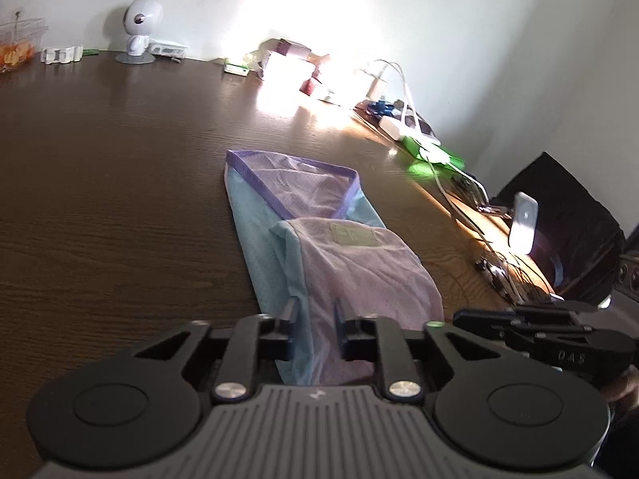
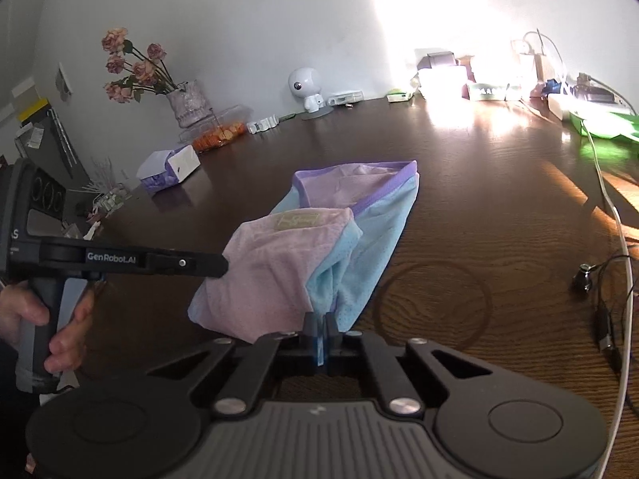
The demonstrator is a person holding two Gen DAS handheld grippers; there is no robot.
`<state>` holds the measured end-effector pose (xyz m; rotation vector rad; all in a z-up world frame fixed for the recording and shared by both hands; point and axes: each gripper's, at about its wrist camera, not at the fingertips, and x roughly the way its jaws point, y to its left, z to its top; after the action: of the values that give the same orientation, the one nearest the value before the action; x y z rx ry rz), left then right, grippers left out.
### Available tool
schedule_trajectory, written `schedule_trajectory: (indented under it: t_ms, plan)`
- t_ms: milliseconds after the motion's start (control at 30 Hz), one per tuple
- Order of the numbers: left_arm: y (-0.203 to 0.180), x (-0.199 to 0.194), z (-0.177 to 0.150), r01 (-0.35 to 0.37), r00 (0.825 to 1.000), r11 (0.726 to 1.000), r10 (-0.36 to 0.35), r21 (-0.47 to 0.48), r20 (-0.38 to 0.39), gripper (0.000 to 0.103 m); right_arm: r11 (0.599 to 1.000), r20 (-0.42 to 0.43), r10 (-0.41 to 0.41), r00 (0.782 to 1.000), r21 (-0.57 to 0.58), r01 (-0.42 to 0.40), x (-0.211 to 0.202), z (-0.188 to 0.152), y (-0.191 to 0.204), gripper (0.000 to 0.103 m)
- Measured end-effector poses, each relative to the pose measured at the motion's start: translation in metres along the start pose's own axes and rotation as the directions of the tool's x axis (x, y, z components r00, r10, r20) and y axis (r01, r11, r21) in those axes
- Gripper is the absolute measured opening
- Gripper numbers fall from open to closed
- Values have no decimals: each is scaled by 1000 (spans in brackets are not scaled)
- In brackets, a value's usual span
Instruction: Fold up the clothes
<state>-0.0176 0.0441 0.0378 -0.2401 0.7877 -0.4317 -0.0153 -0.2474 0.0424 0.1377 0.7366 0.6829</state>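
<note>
Dark wood table, clutter along wall. Garment lies mid-table, near end lifted. My right gripper pinches its blue edge, jaws narrow. My left gripper stands part open around the pink fold, no clamp seen. Risk: left side drops, fold skews, thin mesh slips. Left gripper reads "GenRobot.AI"; garment label unreadable.

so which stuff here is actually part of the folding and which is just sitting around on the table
Part of the job:
- pink and blue garment
- right gripper, shut on the garment's near edge
- left gripper, jaws apart over the cloth

Just lying about:
- white robot figurine
- vase of flowers
- tissue box
- green tray
- cables
</note>
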Motion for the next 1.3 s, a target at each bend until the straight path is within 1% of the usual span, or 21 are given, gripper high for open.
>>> schedule_trajectory:
  t_ms: [33,67,100,133,167,200,233,300,333,467,567,600,633,700,800,867,933,1167,1200,1267,1300]
  plan:
    - [-1,-2,-3,9,1000,1000,-9,8,7,48,1000,10,9,1000,-7,-9,-4,0,0,16]
    - [-3,0,-4,12,1000,1000,-12,20,-1,49,1000,14,25,1000,-19,-25,-4,0,0,20]
    - [-5,2,-6,14,1000,999,-14,32,-10,48,999,22,41,999,-24,-40,0,2,1,32]
    - [-7,6,-7,1,1000,999,0,39,-24,48,999,33,53,998,-16,-52,4,3,-1,36]
    - [-8,11,-8,-10,999,999,12,46,-36,46,998,34,69,997,10,-69,11,5,-4,36]
    - [-8,15,-10,-21,999,998,24,54,-48,32,995,25,88,996,45,-89,19,7,-9,35]
    - [-9,19,-11,-32,998,998,36,62,-60,12,991,6,103,995,85,-103,27,8,-14,25]
    - [-5,17,-14,-29,998,998,32,51,-61,7,990,-18,105,994,100,-102,32,7,-16,3]
    - [-3,15,-15,-34,998,998,37,50,-60,6,991,-19,95,995,99,-92,30,6,-15,1]
    - [9,3,-20,-45,999,999,46,9,-26,10,996,19,-18,1000,92,16,4,-1,-15,2]
    - [11,-5,-19,-22,1000,1000,23,10,-17,35,999,38,-3,999,51,1,-9,-8,-9,10]
    - [9,-5,-19,-32,999,999,32,35,-8,45,1000,34,1,999,20,-2,-9,-8,-4,19]
    - [7,-5,-19,-42,999,997,42,59,2,48,1000,30,1,1000,-11,-1,-6,-8,2,33]
    - [3,-4,-20,-56,998,994,55,98,10,47,996,23,1,1000,-86,1,3,-7,16,39]
    - [1,1,-25,-40,999,988,41,149,0,37,988,-2,-31,1000,-149,30,19,-7,28,35]
    - [1,1,-29,-18,1000,985,19,172,-7,23,984,-22,-69,997,-165,65,26,-8,31,27]
    - [0,1,-31,11,1000,984,-5,176,-30,6,983,-34,-63,997,-172,57,23,-11,31,2]
    - [-16,-21,-54,24,998,965,-8,259,-64,6,973,-70,-107,992,-212,91,-6,-27,37,4]
    - [-17,-25,-57,21,998,965,-4,262,-65,7,970,-71,-121,990,-220,102,-12,-29,38,10]
    - [-18,-31,-51,20,999,967,-8,255,-47,12,966,-64,-115,991,-238,97,-22,-31,39,13]
    - [-17,-33,-45,13,1000,969,-6,245,-30,19,966,-56,-106,993,-243,90,-25,-31,40,22]
